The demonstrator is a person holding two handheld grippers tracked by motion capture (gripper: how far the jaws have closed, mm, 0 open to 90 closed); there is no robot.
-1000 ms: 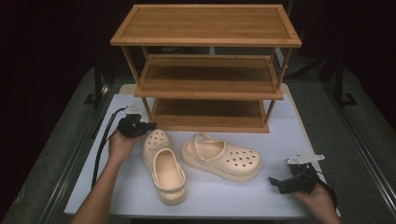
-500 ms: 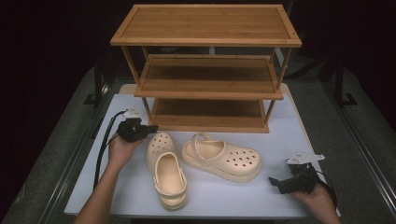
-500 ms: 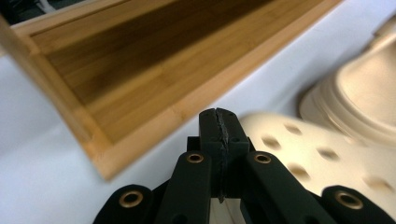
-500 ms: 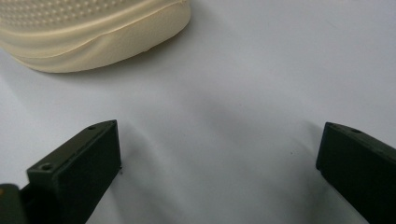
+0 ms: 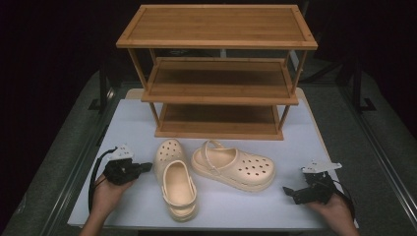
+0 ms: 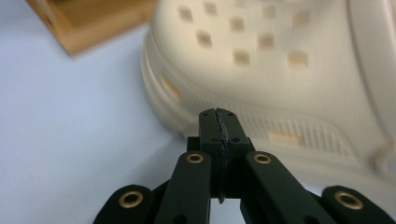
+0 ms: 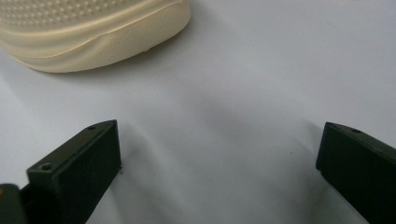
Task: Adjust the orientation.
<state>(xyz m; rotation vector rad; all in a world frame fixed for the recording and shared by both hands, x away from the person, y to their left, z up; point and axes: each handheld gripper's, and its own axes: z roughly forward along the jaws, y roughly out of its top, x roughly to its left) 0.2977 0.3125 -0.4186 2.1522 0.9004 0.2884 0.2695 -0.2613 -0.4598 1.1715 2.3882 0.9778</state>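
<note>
Clogs, two cream ones (image 5: 179, 183) (image 5: 235, 165), lay on the white table (image 5: 128, 123) before the wooden rack (image 5: 219, 73). Left gripper (image 5: 146, 167) was pressed shut, empty, beside the nearer clog. Right gripper (image 5: 286, 191) gaped wide, holding nothing.

The blurred cream clog (image 6: 280, 70) runs past the frame's top and right.

I work at a staged recording bench: white table (image 5: 305, 123), dark surroundings, black stands (image 5: 356, 83), a wooden shoe rack (image 5: 219, 73).
</note>
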